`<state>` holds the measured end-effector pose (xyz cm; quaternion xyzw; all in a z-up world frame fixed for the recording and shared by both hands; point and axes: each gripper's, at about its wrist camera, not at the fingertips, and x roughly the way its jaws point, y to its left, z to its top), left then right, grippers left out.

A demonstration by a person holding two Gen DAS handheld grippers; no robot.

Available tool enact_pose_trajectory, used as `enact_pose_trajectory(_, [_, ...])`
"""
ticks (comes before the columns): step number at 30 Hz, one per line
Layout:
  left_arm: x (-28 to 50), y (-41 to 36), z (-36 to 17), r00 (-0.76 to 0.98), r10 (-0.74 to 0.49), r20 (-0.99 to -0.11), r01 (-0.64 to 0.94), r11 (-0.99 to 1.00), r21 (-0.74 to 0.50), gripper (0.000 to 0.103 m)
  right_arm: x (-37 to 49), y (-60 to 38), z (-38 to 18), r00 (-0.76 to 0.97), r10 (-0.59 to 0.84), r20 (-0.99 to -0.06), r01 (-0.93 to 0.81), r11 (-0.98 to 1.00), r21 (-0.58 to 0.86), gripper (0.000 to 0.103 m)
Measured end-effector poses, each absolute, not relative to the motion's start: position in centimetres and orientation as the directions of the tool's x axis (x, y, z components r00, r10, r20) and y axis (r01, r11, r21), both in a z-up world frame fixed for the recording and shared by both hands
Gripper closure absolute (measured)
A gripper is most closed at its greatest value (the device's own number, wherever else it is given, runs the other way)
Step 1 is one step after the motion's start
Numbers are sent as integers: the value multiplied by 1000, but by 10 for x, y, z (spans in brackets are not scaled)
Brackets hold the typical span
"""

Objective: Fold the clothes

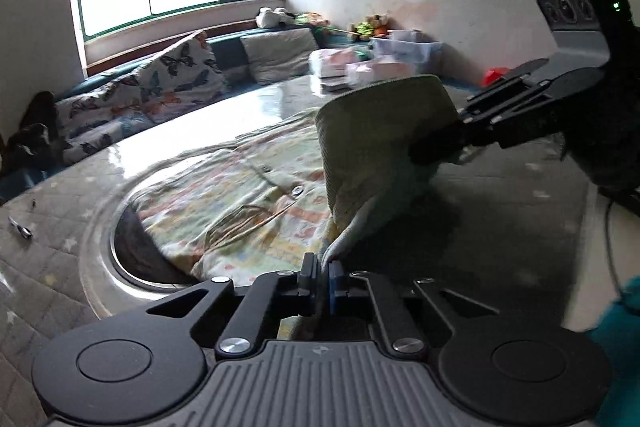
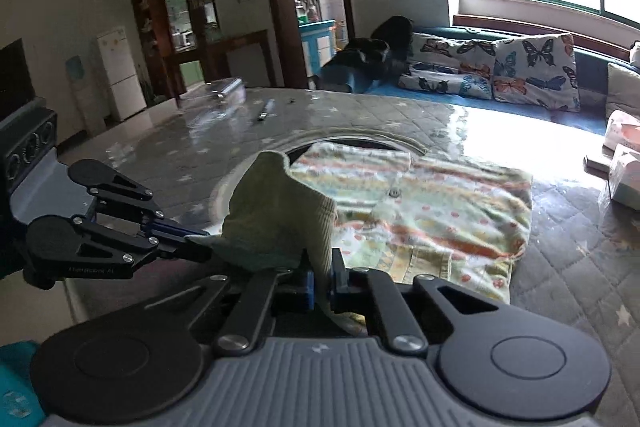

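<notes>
Daylight from a big window at the upper left washes over a quilted grey table (image 1: 48, 267) under a glossy clear cover, with a sofa of butterfly cushions (image 1: 160, 83) behind it. On my left wrist view, the left gripper (image 1: 324, 281) sits at bottom centre, its jaws pinched together on the pale hem of a small olive-green garment (image 1: 376, 131), which rises as a lifted flap toward the right of the frame. My right gripper (image 1: 436, 147) reaches in from the right edge and is clamped on the opposite edge of that same flap, so I judge the cloth is held taut between the two for a fold. Beneath it lies a patterned pastel garment (image 1: 240, 199), spread partly over a round recess in the table. Motion blur smears the cloth's weave, and the right gripper's pads are buried in fabric. Switching to the right wrist view, the same table runs toward a doorway and cabinets at upper left. The right gripper (image 2: 320, 283) at bottom centre is closed on the green cloth (image 2: 272, 207), while the left gripper (image 2: 192, 247) enters from the left, its tips hidden in the fabric. The patterned garment (image 2: 460, 211) lies flat at centre right; boxes at the right edge are cut off.
</notes>
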<state>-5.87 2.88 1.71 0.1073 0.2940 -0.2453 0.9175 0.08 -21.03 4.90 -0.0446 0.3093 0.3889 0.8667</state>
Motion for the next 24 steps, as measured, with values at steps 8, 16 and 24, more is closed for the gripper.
enact_pose_trajectory(8, [-74, 38, 38, 689, -425, -586, 502, 864, -36, 97, -14, -213, 72, 494, 665, -561, -724, 671, 158, 98])
enact_pose_trajectory(16, [-11, 57, 61, 735, -409, -542, 435, 896, -86, 97, 65, -192, 99, 529, 655, -539, -710, 690, 142, 98])
enact_pose_trajectory(24, [90, 71, 49, 729, -328, -600, 355, 932, -78, 97, 164, -151, 90, 525, 611, -592, -689, 714, 127, 99])
